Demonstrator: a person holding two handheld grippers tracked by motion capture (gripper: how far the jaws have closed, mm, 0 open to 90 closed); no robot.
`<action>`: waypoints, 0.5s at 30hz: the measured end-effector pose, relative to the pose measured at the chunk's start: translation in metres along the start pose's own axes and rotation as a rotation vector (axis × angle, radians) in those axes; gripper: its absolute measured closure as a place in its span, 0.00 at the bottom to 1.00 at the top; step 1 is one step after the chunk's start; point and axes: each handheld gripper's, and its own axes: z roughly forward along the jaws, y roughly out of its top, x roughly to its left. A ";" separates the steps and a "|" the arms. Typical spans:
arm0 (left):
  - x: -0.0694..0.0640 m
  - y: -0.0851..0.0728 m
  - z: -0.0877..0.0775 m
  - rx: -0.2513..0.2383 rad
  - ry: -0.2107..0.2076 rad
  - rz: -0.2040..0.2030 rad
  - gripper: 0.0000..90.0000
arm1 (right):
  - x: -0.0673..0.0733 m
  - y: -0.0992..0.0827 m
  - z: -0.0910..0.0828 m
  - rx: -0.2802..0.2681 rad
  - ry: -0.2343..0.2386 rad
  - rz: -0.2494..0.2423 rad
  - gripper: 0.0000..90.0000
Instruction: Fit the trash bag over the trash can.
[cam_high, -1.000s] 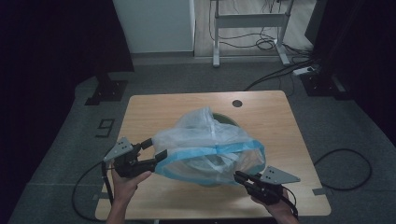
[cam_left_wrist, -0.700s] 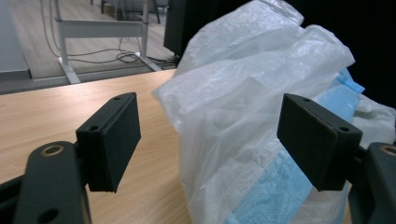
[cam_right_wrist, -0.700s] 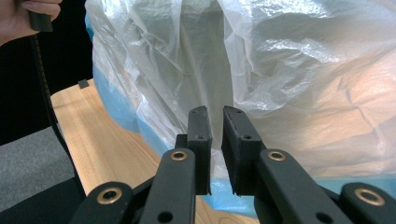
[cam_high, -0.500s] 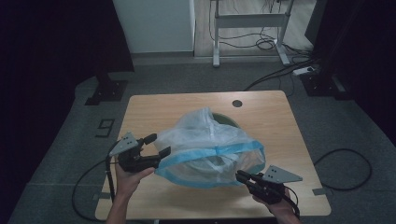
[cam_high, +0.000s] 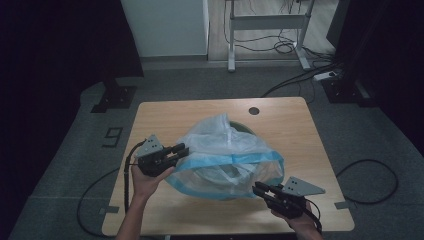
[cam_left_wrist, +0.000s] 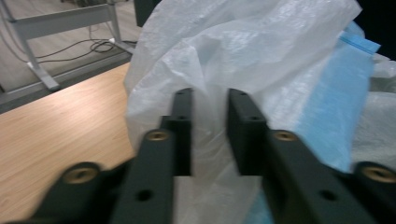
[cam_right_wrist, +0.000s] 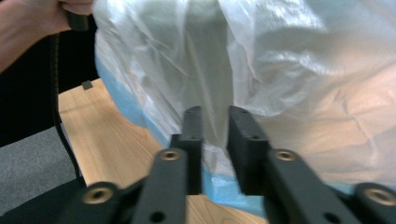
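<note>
Plastic bag between both jaws

Crumpled translucent plastic bag with blue band – draped over a round container at mid-table.

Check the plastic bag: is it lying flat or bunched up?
Bunched up. The plastic bag stands puffed and crumpled over something round on the table.
</note>
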 end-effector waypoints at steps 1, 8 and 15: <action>0.001 0.000 0.000 0.001 -0.008 -0.003 0.92 | 0.002 0.002 -0.002 -0.010 -0.006 -0.008 0.73; 0.008 -0.001 -0.004 -0.043 -0.046 -0.059 1.00 | 0.006 0.032 -0.031 -0.130 -0.095 -0.104 0.56; 0.013 0.000 -0.004 -0.067 -0.076 -0.084 1.00 | -0.037 0.069 -0.019 -0.140 -0.176 -0.108 0.51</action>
